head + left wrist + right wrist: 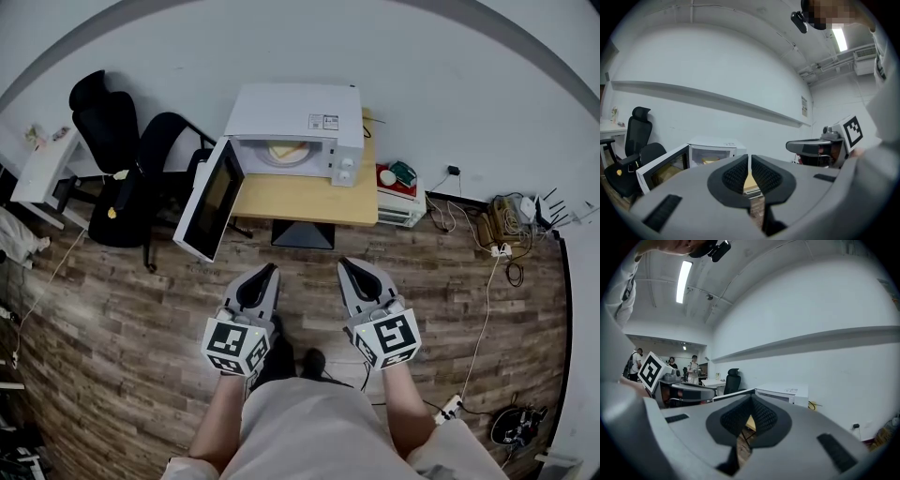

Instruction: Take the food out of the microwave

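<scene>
Left gripper (pixel 265 270) and right gripper (pixel 349 263) were held side by side in front of the person, above the wooden floor (pixel 112 319). Both pointed toward the microwave (pixel 295 122) and were well apart from it. In the left gripper view the two dark ribbed pads (pixel 733 177) met at their tips, leaving only a thin slit lower down. Nothing was caught between them, so that gripper was clenched and empty. The right gripper view showed the same, with its jaws pressed together at the tip and nothing in them. Each gripper carried a marker cube (pixel 236 345) at its rear, close to the person's forearms.

The white microwave stood at the back of a light wooden table (pixel 309 199), against the white wall. Its door (pixel 211 199) hung wide open, swung out to the left past the table's edge. Inside the lit cavity lay the food (pixel 284 150), a pale yellow item resting on something round and white. Neither gripper touched it.

Left of the table stood two black office chairs (pixel 108 127), with a white desk (pixel 42 169) farther left. Just right of the table sat a low white box (pixel 398 208) with a red thing on top. Cables (pixel 487 319) trailed over the floor on that side. In the right gripper view, several people (pixel 693 367) stood far off among other desks.
</scene>
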Demonstrator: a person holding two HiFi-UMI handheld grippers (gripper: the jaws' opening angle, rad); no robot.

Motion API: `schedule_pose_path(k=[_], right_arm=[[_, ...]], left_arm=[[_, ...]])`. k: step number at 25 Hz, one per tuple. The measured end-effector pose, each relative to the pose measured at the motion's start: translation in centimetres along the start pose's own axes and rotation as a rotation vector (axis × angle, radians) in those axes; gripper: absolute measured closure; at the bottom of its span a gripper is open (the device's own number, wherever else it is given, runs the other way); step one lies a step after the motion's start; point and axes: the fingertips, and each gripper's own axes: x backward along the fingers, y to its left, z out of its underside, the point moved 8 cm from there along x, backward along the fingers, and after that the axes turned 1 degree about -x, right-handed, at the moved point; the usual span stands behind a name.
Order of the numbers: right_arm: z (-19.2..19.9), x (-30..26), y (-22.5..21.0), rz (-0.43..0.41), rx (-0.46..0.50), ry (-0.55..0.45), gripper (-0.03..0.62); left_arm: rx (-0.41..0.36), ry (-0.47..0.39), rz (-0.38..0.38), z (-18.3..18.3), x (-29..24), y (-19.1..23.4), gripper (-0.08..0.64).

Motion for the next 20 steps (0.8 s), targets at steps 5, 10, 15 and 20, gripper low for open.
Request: schedule_pose_path(k=[5,10,15,20], right_arm=[[-0.8,-3.0,0.0,-0.019,-0.004,0.011,0.566],[-1.1,-6.4,-0.5,-0.050,-0.028,0.030,0.518],[-1.5,-9.7,-1.2,-0.058,-0.042,0.039,0.506],[-1.5,-12.9,-1.7,-0.040,-0.053,0.062,0.499]], left_arm=[[-0.005,0.000,0.013,-0.6,-1.7,2.4,0.541],[-0.010,0.000,0.020,-1.2,-3.4,5.1,0.540],[-0.010,0.014,0.025,-1.5,-5.5,8.0,0.502],[0.003,0.021,0.042,-1.6,-7.4,11.0,0.499]])
